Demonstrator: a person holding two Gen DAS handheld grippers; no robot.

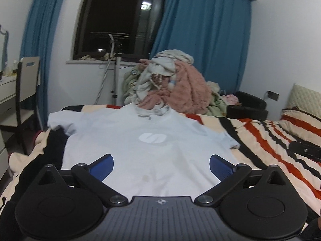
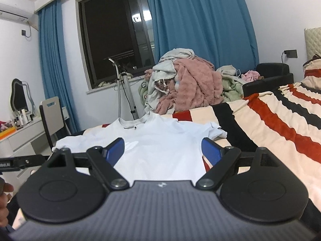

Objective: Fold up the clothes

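Both tongs are held with their blue-padded fingers spread wide and nothing gripped between them. The left gripper (image 1: 161, 166) is poised above the lower half of a white T-shirt (image 1: 144, 150), and the right gripper (image 2: 163, 150) is seen above the same T-shirt (image 2: 160, 150), nearer its right edge. The shirt is laid flat, front up, on a striped bedspread (image 1: 270, 140), with its collar turned away from the grippers and both short sleeves spread outward. A pale logo (image 1: 153, 137) is seen on its chest, and a faint stain near the hem. Beyond the collar, a pile of clothes (image 1: 170, 84) is heaped before blue curtains (image 1: 200, 40) and a dark window (image 1: 114, 16).
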